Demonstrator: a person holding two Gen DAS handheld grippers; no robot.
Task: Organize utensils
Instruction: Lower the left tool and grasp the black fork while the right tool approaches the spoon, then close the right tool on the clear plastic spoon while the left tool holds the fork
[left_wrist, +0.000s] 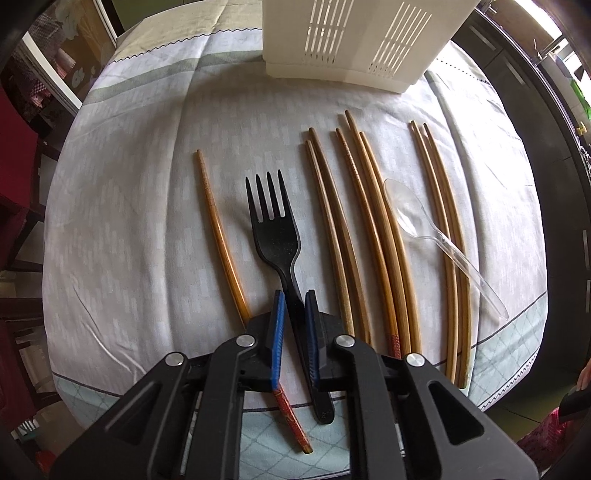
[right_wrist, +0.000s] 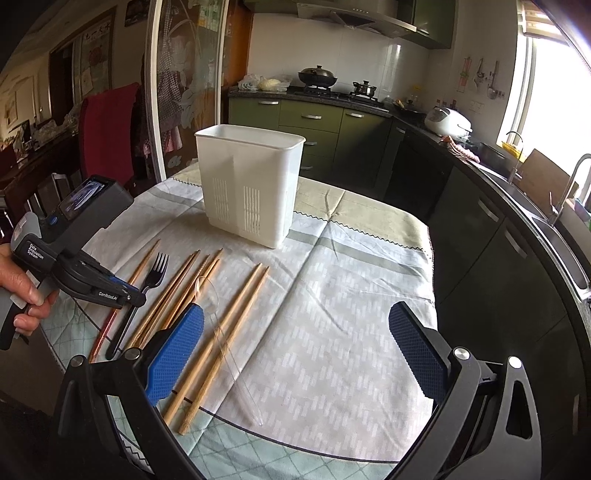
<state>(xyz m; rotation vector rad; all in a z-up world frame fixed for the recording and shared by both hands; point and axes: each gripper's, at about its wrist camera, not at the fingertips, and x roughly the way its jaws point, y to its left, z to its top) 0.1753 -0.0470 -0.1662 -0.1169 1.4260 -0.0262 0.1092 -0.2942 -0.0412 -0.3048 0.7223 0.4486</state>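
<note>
The left gripper (left_wrist: 294, 301) points down, its blue pads pinched nearly together. The right gripper (right_wrist: 295, 332) slants downward, jaws spread wide, gripping nothing.

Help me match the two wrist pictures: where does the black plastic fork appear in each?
Left wrist view: the black plastic fork lies centre frame, tines away, handle between the left tongs.
Right wrist view: the same fork sits at the left, beside the chopsticks, the left tongs on its handle.
Shared landmark: the white utensil holder on the tablecloth beyond the utensils.
</note>
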